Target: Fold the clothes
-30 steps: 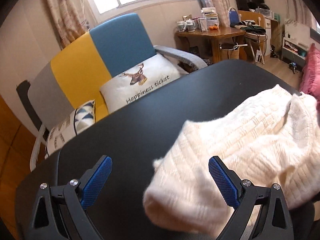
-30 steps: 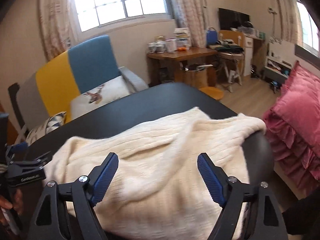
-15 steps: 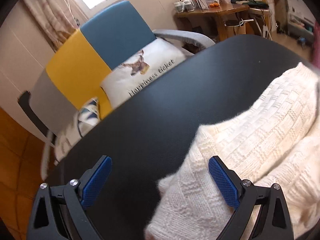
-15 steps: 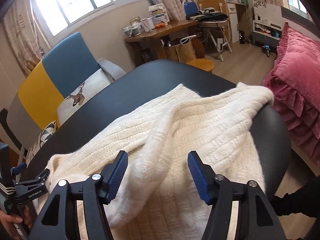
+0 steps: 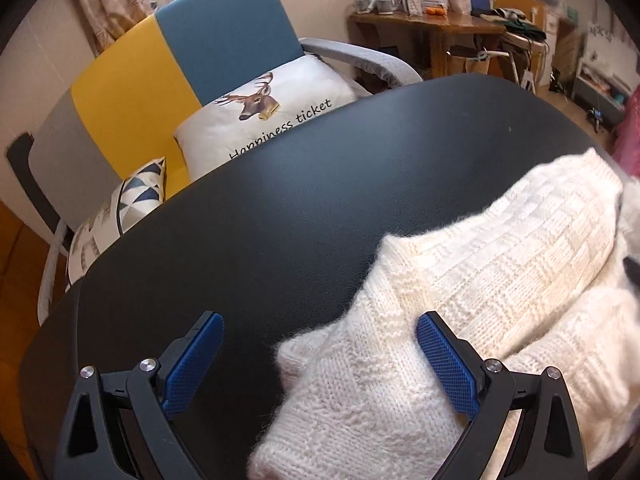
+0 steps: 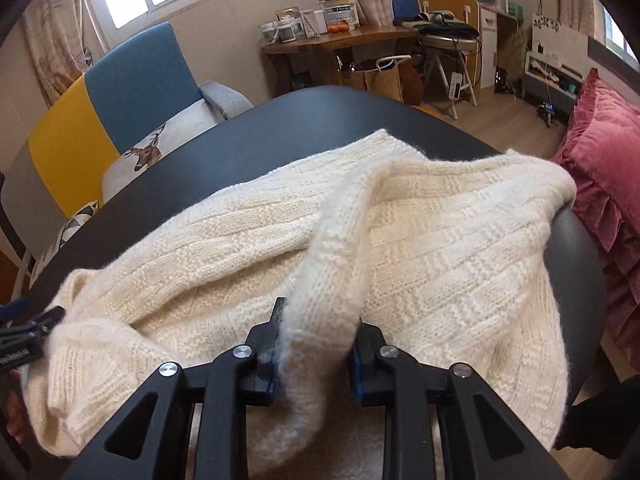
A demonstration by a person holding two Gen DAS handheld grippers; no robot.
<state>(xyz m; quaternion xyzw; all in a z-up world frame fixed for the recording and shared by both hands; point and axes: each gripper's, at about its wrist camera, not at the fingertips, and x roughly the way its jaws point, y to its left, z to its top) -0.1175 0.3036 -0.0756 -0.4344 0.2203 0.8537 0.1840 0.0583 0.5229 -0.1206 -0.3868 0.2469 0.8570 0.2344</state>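
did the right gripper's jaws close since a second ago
Yes. The right gripper went from wide open over the cream sweater to shut on its sleeve.

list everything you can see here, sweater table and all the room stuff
sweater: 1, cream knit, spread on the table
table: 1, black, foreground
armchair: 1, yellow, blue and grey, behind the table
deer cushion: 1, white, on the armchair
triangle cushion: 1, blue and white, beside it
wooden desk: 1, brown, cluttered, back wall
pink bedding: 1, far right
left gripper: blue pads, open over a sleeve end
right gripper: shut on a sweater fold
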